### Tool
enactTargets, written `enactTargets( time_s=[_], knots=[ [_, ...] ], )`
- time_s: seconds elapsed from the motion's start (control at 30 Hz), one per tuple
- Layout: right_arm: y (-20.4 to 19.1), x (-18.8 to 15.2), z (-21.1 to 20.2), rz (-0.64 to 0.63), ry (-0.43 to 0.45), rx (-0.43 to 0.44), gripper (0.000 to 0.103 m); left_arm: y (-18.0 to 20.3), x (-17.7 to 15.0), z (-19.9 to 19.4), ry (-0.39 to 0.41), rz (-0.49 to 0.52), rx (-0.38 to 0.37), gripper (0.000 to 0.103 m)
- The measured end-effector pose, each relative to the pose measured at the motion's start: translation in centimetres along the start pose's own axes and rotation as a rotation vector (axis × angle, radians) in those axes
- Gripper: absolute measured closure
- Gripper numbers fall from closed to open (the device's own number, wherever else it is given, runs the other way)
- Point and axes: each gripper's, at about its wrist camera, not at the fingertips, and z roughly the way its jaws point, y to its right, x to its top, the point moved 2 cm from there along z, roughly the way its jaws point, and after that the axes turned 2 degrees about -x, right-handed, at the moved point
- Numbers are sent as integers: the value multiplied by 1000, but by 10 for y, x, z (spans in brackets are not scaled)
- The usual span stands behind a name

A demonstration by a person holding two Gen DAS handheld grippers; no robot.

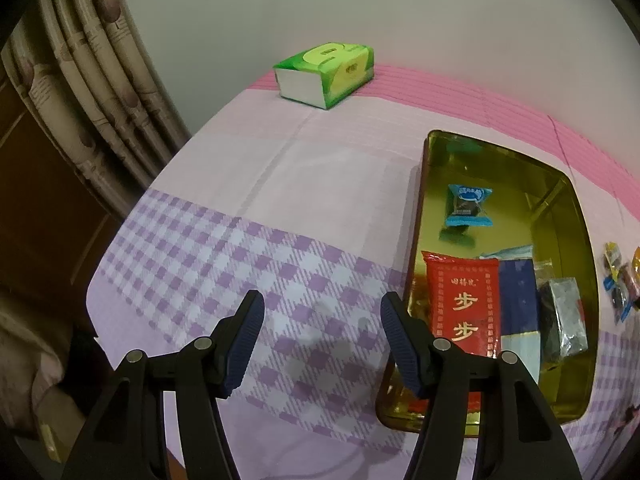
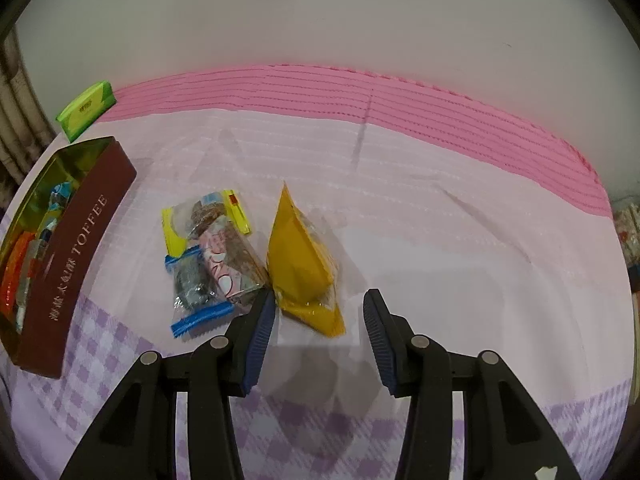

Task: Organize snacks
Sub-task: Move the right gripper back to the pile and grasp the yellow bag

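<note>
A gold-lined toffee tin (image 1: 576,248) with dark red outer walls (image 2: 76,248) stands on the checked cloth. It holds a red packet (image 1: 464,300), a blue-wrapped candy (image 1: 468,206), a silver packet (image 1: 564,316) and other snacks. My left gripper (image 1: 322,296) is open over bare cloth just left of the tin. Right of the tin lie loose snacks: a yellow packet (image 2: 298,256), a pink one (image 2: 230,256), a blue-edged one (image 2: 192,284) and a yellow-edged one (image 2: 200,212). My right gripper (image 2: 321,293) is open, and the yellow packet's near end lies between its fingertips without being pressed.
A green tissue pack (image 1: 326,72) sits at the far edge near the wall, also visible in the right wrist view (image 2: 86,106). Curtains (image 1: 80,80) hang at the left beyond the table edge. Pink cloth stretches to the right of the snacks.
</note>
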Motion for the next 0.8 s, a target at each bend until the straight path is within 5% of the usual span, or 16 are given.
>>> enactTargets(
  time_s=[0.43,0.8],
  knots=[
    [-8,20,21,-70,48,65,66,20,0,-18,15,26,-19,42],
    [-13,-3,2,-32,51,144,70,89,8,-41,23,108,-188,42]
  ],
)
